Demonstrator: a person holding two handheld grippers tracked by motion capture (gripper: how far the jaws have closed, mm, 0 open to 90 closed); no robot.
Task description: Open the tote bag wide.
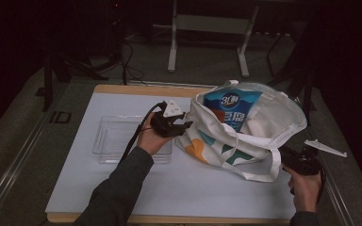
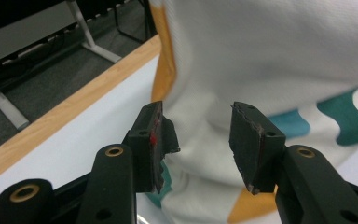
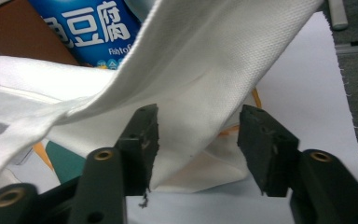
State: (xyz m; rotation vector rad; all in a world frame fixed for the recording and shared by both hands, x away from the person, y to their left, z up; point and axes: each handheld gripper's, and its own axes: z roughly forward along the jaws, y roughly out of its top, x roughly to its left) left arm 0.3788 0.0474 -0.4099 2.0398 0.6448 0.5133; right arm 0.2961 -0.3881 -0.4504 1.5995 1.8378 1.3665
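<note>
A white tote bag with teal and orange patches lies open on the white tabletop, right of centre. A blue packet with white print stands inside it, above a brown item. My left gripper hovers at the bag's left side, open; in the left gripper view its jaws stand apart just before the bag cloth, pressing nothing. My right gripper is at the bag's lower right corner, by the strap. It is open, the white strap crossing just beyond its tips.
A clear plastic tray sits on the table left of the bag, partly under my left hand. A thin white plastic piece lies off the table's right edge. Metal stand legs rise on the dark floor beyond the far wooden edge.
</note>
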